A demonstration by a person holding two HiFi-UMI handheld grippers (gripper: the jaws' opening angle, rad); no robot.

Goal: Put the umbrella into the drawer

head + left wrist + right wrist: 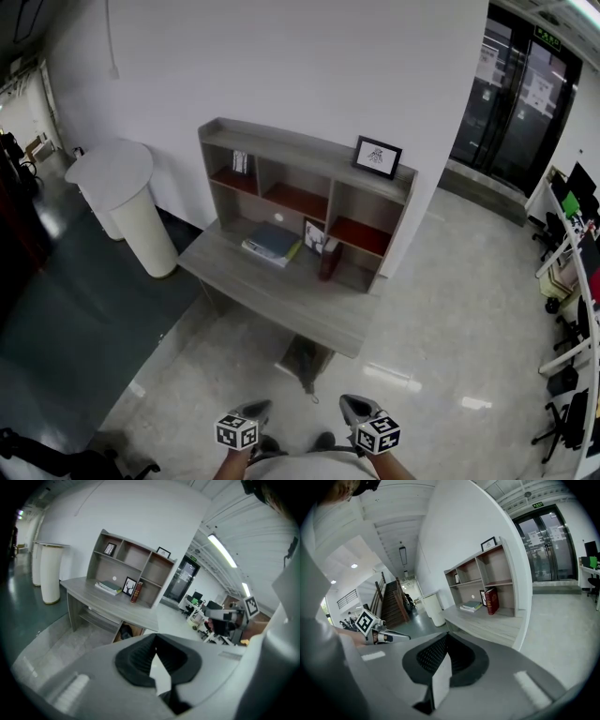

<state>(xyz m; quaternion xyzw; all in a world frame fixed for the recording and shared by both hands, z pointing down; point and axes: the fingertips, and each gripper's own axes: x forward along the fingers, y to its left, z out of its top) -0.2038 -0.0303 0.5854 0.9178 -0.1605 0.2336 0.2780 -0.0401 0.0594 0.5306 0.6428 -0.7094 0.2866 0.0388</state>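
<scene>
Both grippers are low in the head view, well short of the desk (pixel 281 298). Left gripper (pixel 255 410): jaws closed together, nothing between the pads. Right gripper (pixel 355 407): the same, closed and empty.

Desk stands against the white wall and carries a shelf unit (pixel 300 178) along its back edge. A stack of books (pixel 272 242) lies mid-desk and a red book (pixel 328 261) stands upright just right of it. A framed picture (pixel 378 157) sits at the right end of the shelf top.

Umbrella: not identified for certain. A dark bundle (pixel 305 361) sits below the desk's front edge, toward the right corner. The left gripper view shows it in a wood-lined opening (pixel 133 631) under the desktop. Cannot tell whether that opening is the drawer.
</scene>
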